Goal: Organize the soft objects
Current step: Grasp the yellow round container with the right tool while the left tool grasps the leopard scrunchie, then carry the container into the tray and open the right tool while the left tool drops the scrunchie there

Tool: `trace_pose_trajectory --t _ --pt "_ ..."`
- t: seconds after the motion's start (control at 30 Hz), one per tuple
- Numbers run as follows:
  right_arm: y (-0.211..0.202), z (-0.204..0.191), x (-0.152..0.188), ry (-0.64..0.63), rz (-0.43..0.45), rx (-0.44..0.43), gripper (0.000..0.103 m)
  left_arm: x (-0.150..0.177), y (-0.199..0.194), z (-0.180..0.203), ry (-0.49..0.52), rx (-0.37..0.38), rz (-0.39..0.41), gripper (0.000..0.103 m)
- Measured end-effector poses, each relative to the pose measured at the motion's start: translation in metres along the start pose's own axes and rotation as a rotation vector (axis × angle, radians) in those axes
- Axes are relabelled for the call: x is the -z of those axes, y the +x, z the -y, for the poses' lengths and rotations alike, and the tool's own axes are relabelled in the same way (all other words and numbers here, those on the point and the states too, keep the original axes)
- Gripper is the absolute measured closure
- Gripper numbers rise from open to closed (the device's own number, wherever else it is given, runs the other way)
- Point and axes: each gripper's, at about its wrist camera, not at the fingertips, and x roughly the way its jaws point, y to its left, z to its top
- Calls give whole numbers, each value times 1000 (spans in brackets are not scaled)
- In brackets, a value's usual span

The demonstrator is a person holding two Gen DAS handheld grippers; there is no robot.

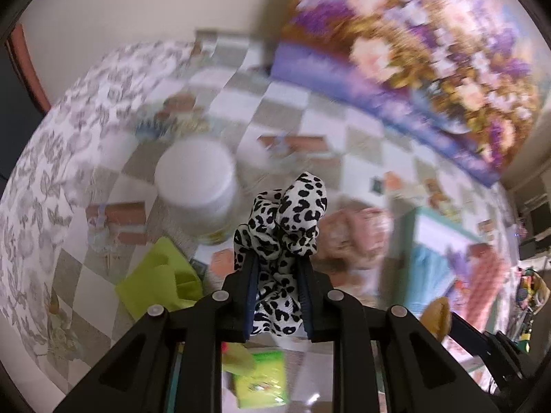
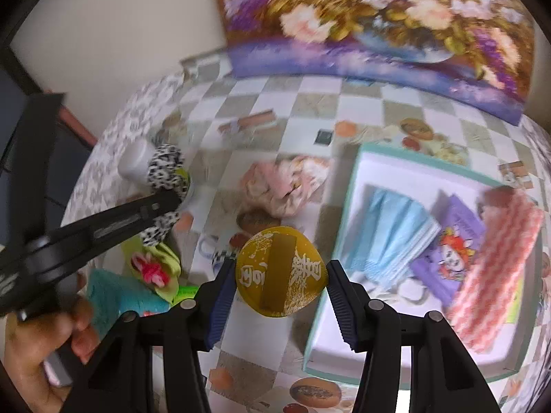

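Observation:
My left gripper point(image 1: 277, 258) is shut on a black-and-white leopard-print scrunchie point(image 1: 287, 220) and holds it above the table; it shows in the right wrist view point(image 2: 165, 179) at the left. My right gripper point(image 2: 280, 275) is shut on a round gold pouch point(image 2: 280, 272) with white characters, held above the table just left of the teal-rimmed white box point(image 2: 358, 179). The box holds blue face masks point(image 2: 392, 234), a purple packet point(image 2: 451, 241) and a pink-and-white cloth point(image 2: 496, 258). A pink crumpled cloth point(image 2: 286, 186) lies on the table between the grippers.
A white-lidded jar point(image 1: 196, 179) stands at the table's left. A lime green cloth point(image 1: 162, 275), a green packet point(image 1: 261, 378) and a teal cloth point(image 2: 120, 296) lie near the front left. A flower painting point(image 2: 378, 17) leans at the back on the checkered tablecloth point(image 2: 275, 103).

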Motion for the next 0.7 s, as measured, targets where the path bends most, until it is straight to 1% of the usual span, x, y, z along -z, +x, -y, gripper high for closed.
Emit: trace_pose_trajectory --t 0.13,0.3,0.43,0.57,0.7 --pt "-16 20 -2 47 42 29 48 8 -25 27 38 34 27 80" --pt "-35 58 4 138 82 111 48 24 -36 73 113 72 30 80" --pt "-42 93 14 227 82 188 47 45 -35 106 175 89 5 80" --pt "-51 130 29 307 77 250 47 65 -24 132 245 73 -35 80" --pt "-59 167 45 392 58 330 47 79 -18 156 322 77 -51 80"
